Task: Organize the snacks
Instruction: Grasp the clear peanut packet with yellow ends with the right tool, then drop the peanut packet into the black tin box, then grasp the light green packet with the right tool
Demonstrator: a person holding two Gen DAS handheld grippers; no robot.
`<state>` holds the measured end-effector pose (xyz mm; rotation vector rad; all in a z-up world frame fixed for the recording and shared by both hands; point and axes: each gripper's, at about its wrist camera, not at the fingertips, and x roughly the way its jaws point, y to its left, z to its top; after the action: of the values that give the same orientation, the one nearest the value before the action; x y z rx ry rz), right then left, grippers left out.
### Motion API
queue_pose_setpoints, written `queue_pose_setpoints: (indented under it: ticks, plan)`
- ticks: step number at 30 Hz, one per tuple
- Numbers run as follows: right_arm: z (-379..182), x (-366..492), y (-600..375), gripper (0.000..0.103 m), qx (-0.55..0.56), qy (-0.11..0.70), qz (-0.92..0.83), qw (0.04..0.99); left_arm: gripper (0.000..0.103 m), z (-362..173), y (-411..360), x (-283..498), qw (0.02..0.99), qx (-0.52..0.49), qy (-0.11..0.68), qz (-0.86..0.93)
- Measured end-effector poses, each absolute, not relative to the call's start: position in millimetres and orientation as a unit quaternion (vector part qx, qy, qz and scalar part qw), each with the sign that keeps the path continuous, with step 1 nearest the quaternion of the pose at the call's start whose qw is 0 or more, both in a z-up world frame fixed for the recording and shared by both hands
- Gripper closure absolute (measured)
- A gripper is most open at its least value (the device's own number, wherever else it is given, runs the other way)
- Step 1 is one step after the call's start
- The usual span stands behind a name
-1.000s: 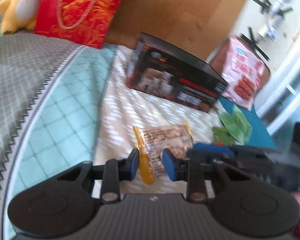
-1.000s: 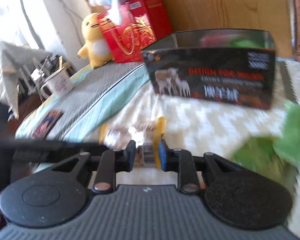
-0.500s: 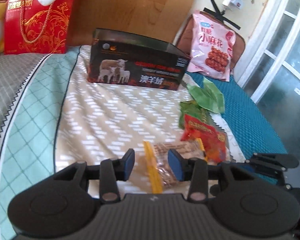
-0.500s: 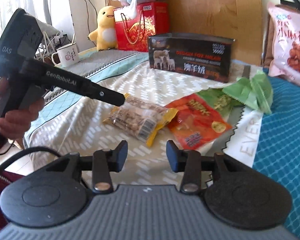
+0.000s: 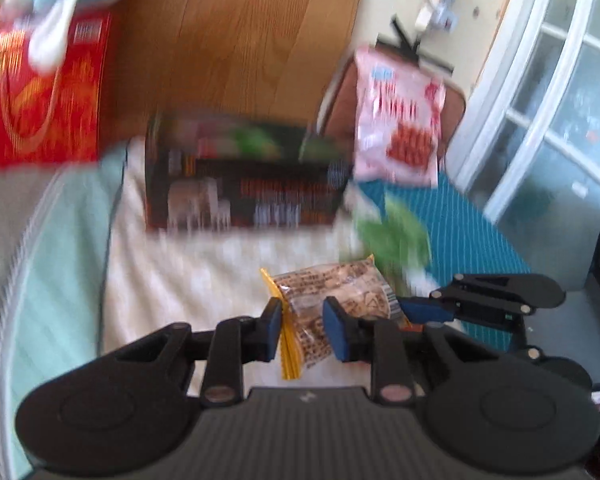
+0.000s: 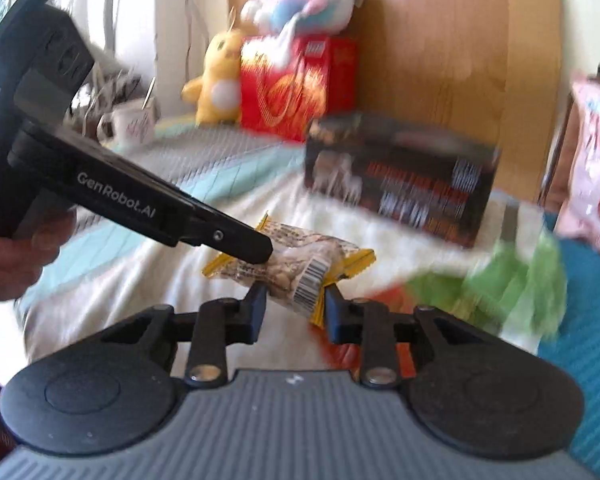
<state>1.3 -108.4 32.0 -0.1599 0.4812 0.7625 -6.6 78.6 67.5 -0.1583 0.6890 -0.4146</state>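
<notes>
Left wrist view: the left gripper (image 5: 302, 328) has its blue pads on both sides of a clear peanut packet (image 5: 332, 300) with yellow ends. The pads pinch the packet near its yellow end.
Right wrist view: the right gripper (image 6: 294, 312) is partly open. The barcode end of the peanut packet (image 6: 296, 268) sits between its fingers. I cannot tell if the fingers touch it.
Peanut packet place: held up over the cream patterned blanket (image 5: 204, 272), between the two grippers.
Black box: the black box with sheep pictures (image 5: 244, 184) stands at 12 o'clock from the left gripper, well apart. Its top is open and colored packets show inside, but they are blurry.
Green packets: blurry green packets (image 5: 392, 236) lie at 1 o'clock from the left gripper, next to the teal mat (image 5: 468, 232).
Pink snack bag: the pink snack bag (image 5: 400, 120) stands at 1 o'clock, farther back.
Red gift box: the red gift box (image 6: 300, 84) is at 12 o'clock in the right wrist view, with a yellow duck toy (image 6: 218, 80) just beside it.
</notes>
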Motion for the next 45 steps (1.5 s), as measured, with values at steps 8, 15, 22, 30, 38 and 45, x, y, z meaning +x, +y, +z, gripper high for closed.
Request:
queue_pose_setpoints:
  ticks: [8,15,22,30,38,45]
  plan:
    - [69,86,-72,0.070,-0.078,0.169,0.334,0.924,0.078,106,93,72,0.954,-0.073,0.255,-0.140]
    - [56,149,-37,0.065,-0.069,0.214,0.334,0.915,0.073,85,91,114,0.966,-0.021,0.254,-0.031]
    - [59,142,-50,0.062,-0.037,0.213,0.330,0.919,0.071,88,102,102,0.969,-0.039,0.242,-0.006]
    - [62,94,-171,0.046,0.063,0.192,0.206,0.958,0.064,72,91,37,0.966,-0.067,0.243,-0.059]
    - [5,96,-277,0.044,0.226,0.286,0.108,0.925,0.064,34,76,4,0.948,-0.063,0.301,-0.082]
    - [-3,96,-226,0.046,0.217,0.321,0.204,0.899,0.064,30,97,-8,0.939,-0.105,0.321,-0.061]
